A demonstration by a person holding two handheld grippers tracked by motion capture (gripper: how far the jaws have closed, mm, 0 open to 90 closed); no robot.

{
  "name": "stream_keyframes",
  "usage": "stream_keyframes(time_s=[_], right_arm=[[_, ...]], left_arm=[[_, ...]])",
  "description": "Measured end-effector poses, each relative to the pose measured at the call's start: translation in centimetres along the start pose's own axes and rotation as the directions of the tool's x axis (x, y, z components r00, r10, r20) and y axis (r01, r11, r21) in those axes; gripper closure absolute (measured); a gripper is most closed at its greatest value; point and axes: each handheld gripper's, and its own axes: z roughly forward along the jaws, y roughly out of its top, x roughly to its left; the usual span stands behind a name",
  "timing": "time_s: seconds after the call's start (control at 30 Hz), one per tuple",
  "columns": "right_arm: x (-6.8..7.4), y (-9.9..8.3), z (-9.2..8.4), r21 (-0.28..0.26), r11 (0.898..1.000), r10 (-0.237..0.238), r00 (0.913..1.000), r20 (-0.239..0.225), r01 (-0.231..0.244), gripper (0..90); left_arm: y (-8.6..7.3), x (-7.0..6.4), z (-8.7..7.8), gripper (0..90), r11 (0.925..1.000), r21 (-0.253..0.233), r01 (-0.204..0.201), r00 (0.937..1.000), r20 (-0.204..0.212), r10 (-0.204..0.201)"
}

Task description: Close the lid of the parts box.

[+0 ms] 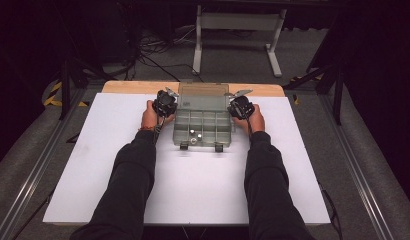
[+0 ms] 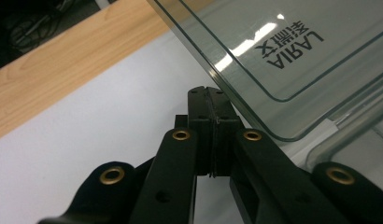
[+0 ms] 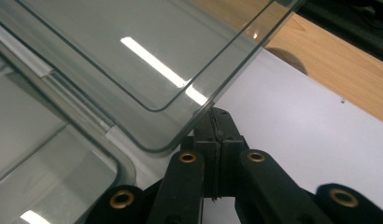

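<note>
A clear plastic compartment box [image 1: 203, 127] stands in the middle of the white board, its lid [image 1: 203, 95] swung open toward the far side. Small metal parts [image 1: 192, 133] lie in one front compartment. My left gripper [image 1: 165, 103] is at the lid's left edge and my right gripper [image 1: 240, 106] at its right edge. In the left gripper view the jaws [image 2: 209, 93] are shut with nothing between them, tips right at the edge of the lid [image 2: 283, 51]. In the right gripper view the shut jaws [image 3: 216, 116] sit just under the corner of the lid [image 3: 147, 56].
The white board [image 1: 118, 165] covers a wooden table whose far edge [image 1: 128, 86] shows beyond it. Two dark latches [image 1: 184, 146] hang at the box's front. A white table frame [image 1: 238, 30] and cables stand on the floor farther back.
</note>
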Motion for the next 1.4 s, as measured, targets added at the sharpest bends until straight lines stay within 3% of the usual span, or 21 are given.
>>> stream_keyframes(time_s=[0.2, 0.37, 0.43, 0.6, 1.07, 1.4], right_arm=[[0.3, 0.0, 0.0, -0.029, 1.000, -0.002, 0.9998, 0.021, 0.003, 90.0], [0.4, 0.0, -0.2, -0.076, 0.997, 0.003, 0.9998, 0.022, -0.002, 90.0], [0.4, 0.0, -0.2, -0.085, 0.996, 0.001, 0.9998, 0.020, 0.001, 90.0], [0.3, 0.2, -0.6, -0.105, 0.994, -0.012, 0.9997, 0.022, 0.014, 90.0], [0.0, 0.7, -1.2, -0.147, 0.988, -0.047, 0.9972, 0.058, 0.056, 88.9], [-0.4, 1.1, -1.2, -0.182, 0.983, -0.031, 0.9989, 0.034, 0.037, 88.6]], left_arm=[[-0.1, 0.1, -0.1, 87.5, 0.9996, -0.024, 0.013, 0.9998, -0.017, -0.013], [0.1, 0.2, 0.0, 86.9, 0.9995, -0.022, -0.023, 0.9987, -0.047, 0.022], [0.3, 0.5, 0.0, 87.4, 0.9992, -0.038, -0.008, 0.9991, -0.042, 0.007], [0.6, 0.7, -0.2, 87.1, 0.9987, -0.047, -0.021, 0.9990, -0.041, 0.019], [0.8, 0.8, -0.8, 86.8, 0.9959, -0.090, -0.002, 0.9994, -0.036, -0.001], [1.0, 1.2, -1.2, 88.0, 0.9931, -0.117, 0.005, 0.9998, -0.020, -0.008]])
